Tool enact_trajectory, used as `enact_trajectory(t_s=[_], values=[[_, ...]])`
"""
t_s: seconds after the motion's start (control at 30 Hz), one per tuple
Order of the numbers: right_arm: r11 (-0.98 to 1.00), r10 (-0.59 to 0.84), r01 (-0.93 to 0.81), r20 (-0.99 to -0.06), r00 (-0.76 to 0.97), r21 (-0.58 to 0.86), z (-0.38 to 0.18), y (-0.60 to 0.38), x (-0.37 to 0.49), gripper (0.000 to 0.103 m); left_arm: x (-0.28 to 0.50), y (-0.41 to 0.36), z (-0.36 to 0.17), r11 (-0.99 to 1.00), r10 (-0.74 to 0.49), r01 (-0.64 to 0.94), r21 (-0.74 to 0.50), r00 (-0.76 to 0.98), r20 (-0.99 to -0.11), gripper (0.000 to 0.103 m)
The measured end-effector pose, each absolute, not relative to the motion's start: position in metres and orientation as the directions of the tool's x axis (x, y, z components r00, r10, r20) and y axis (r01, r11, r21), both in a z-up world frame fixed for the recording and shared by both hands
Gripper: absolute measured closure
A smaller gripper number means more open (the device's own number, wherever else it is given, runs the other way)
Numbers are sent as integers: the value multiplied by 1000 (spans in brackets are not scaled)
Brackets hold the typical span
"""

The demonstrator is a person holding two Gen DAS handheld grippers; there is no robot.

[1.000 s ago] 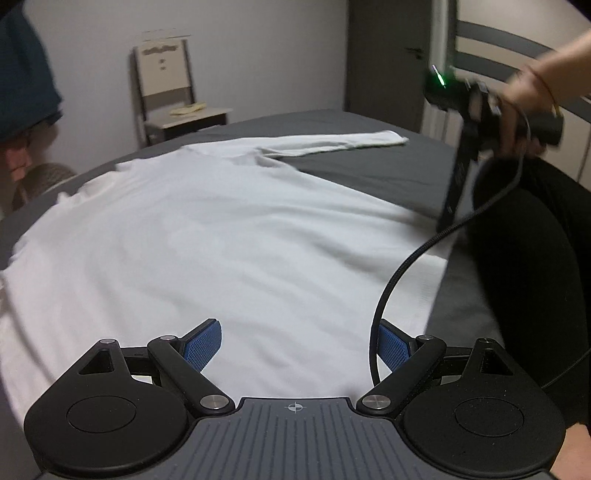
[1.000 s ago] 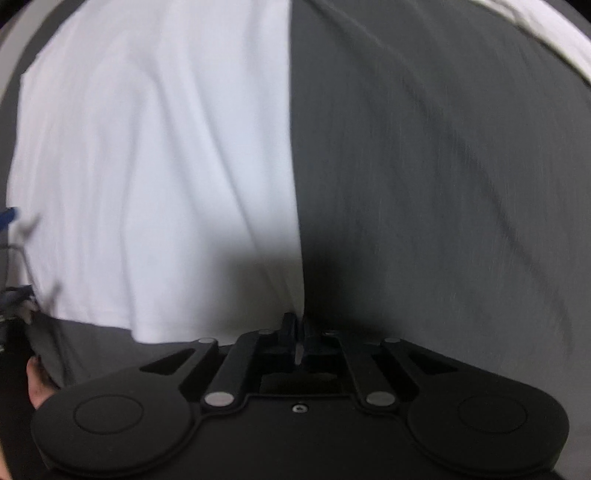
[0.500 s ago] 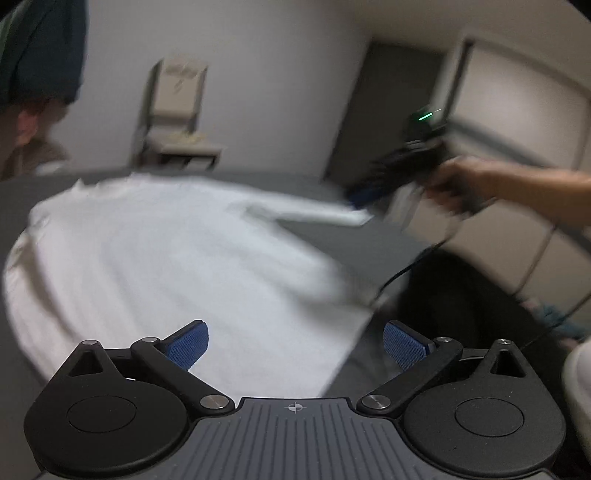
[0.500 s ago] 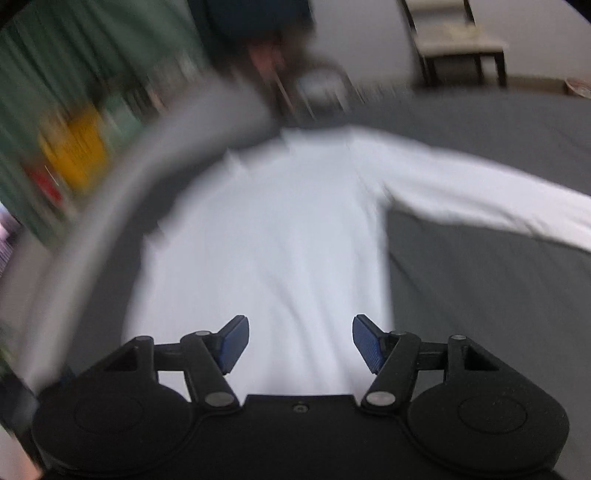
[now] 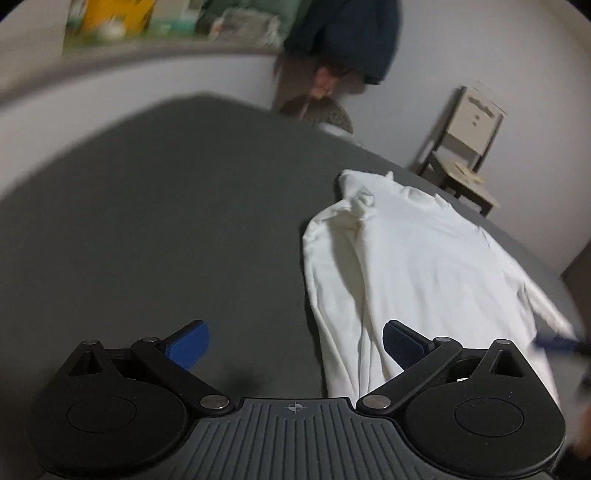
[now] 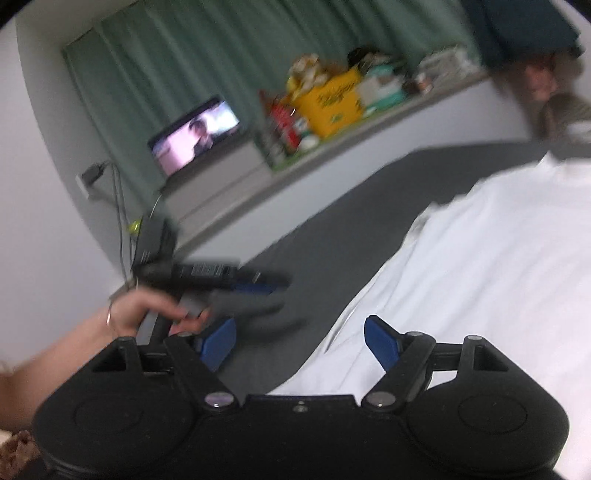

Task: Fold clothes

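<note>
A white long-sleeved shirt (image 5: pixel 406 266) lies spread on the grey bed (image 5: pixel 166 229), its near sleeve bunched at the shoulder (image 5: pixel 354 199). My left gripper (image 5: pixel 293 345) hangs open above the shirt's left edge. One blue pad is over the bare sheet, the other over the cloth, and nothing is between them. In the right wrist view my right gripper (image 6: pixel 299 341) has its jaws opening with nothing held. It straddles the shirt's (image 6: pixel 480 277) edge. A hand (image 6: pixel 147 314) holds the blurred left gripper just ahead of it.
A pale chair (image 5: pixel 465 147) stands by the wall past the bed. A person in dark blue (image 5: pixel 347 33) is at the bed's far side. Along the green curtain (image 6: pixel 184 55) a ledge holds a lit screen (image 6: pixel 195 134) and a yellow box (image 6: pixel 332 99).
Both views have swung round towards the shirt's other side and the curtain wall. The right gripper, shut a second ago, has opened. The left gripper has stayed open.
</note>
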State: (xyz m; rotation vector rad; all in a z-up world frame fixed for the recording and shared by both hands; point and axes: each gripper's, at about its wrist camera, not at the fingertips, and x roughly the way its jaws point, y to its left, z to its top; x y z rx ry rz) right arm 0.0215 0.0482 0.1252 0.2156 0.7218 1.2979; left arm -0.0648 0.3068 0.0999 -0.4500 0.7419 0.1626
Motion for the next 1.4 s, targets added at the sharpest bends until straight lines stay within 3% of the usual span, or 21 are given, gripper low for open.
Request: enact_trajectory(t_s=[0.17,0.23,0.27,0.33,0.4,0.47,0.57,0.67,0.77,0.83,0.87,1.0,1.1,1.17,1.27,1.4], values=[[233,913,-769,-407,-39,595,93,49,4,27,-16,274,75,929,-50,-246,-276,656,-753,7],[217,904,-767,-421,-76,603,87,48,-3,27,-8,253,66,941,-58,-228,-249,617,-785,29],[208,902,-770,-423,-88,603,86,48,-3,27,-2,245,61,948,-50,-225,-225,593,-804,44],[195,901,-767,-421,-107,611,86,46,-3,27,5,225,58,975,38,-200,-99,588,-808,56],[191,908,-751,-404,-110,633,84,51,-1,26,8,221,61,972,65,-219,-82,590,-804,84],[187,916,-736,-387,-110,651,83,52,2,26,10,222,64,964,72,-248,-98,597,-799,98],[188,917,-734,-384,-106,652,84,56,2,25,10,225,66,948,58,-282,-149,610,-790,100],[199,920,-732,-382,-90,652,88,58,1,25,14,219,86,960,158,-279,-36,640,-752,101],[212,922,-735,-381,-67,644,93,57,-1,25,10,195,138,905,423,-319,281,741,-521,101],[226,923,-732,-383,-51,642,94,55,0,25,-3,152,164,826,467,-282,489,827,-312,101],[239,922,-728,-386,-38,643,95,55,1,25,-11,135,170,807,440,-249,536,858,-264,101],[360,903,-678,-422,80,641,99,41,11,25,-32,75,133,768,271,85,635,855,-442,100],[427,900,-548,-398,178,720,93,13,31,25,-37,60,75,724,286,257,639,731,-619,100],[452,892,-450,-400,212,770,85,-3,45,25,-40,67,52,754,312,269,599,656,-687,100],[484,873,-358,-416,253,798,76,-18,54,25,-34,77,57,831,287,190,523,660,-695,99],[495,867,-334,-432,249,802,70,-16,57,25,-52,118,94,944,201,35,327,725,-659,98]])
